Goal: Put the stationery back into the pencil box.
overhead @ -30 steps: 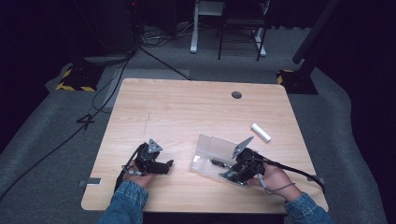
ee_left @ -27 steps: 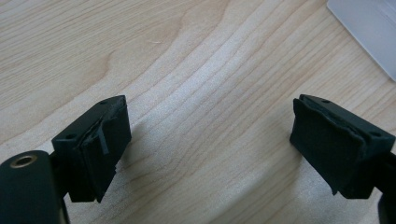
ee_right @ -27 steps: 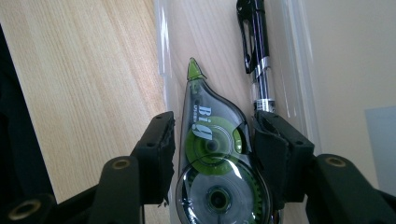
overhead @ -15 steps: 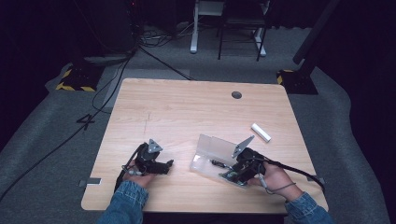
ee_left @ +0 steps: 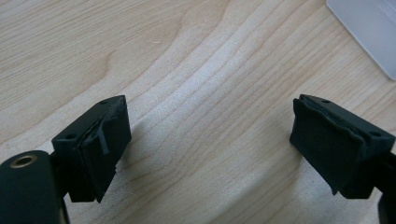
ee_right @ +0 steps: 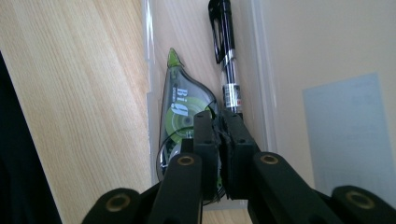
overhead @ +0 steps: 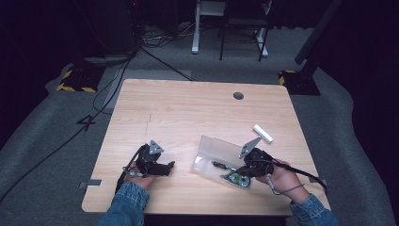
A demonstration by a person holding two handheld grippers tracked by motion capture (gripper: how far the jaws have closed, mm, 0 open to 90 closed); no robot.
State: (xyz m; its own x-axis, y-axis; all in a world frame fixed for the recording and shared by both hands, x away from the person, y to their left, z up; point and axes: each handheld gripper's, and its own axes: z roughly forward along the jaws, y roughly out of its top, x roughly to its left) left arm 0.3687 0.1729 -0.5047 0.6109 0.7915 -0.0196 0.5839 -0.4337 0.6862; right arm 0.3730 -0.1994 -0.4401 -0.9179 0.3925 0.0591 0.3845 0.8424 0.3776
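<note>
1. one black pen (ee_right: 226,56) is being kept in the open clear case (ee_right: 148,70), lying lengthwise just beside a green correction tape (ee_right: 180,112); the case is being rested on the near right part of the table (overhead: 188,113).
2. the right gripper (ee_right: 218,122) is being held low over the case, its jaws having just been closing and now drawn together. their tips are being set right at the pen's near end and the tape's edge; nothing is plainly being seen between the pads.
3. for a clean pick, the jaws are probably best being reopened and centred across the pen's barrel alone, so that the tape and the case wall are not being caught or dragged.
4. the lift is likely best being made slowly and straight up, since the light case could be pulled along.
5. the left gripper (ee_left: 210,140) is being held with its jaws wide apart over bare wood, nothing between them; it could be used for steadying the case's corner.
6. counted: one pen, one correction tape, one case, two grippers, one white block (overhead: 263,133) lying apart behind the case, and one round hole (overhead: 238,96) near the table's far edge.
</note>
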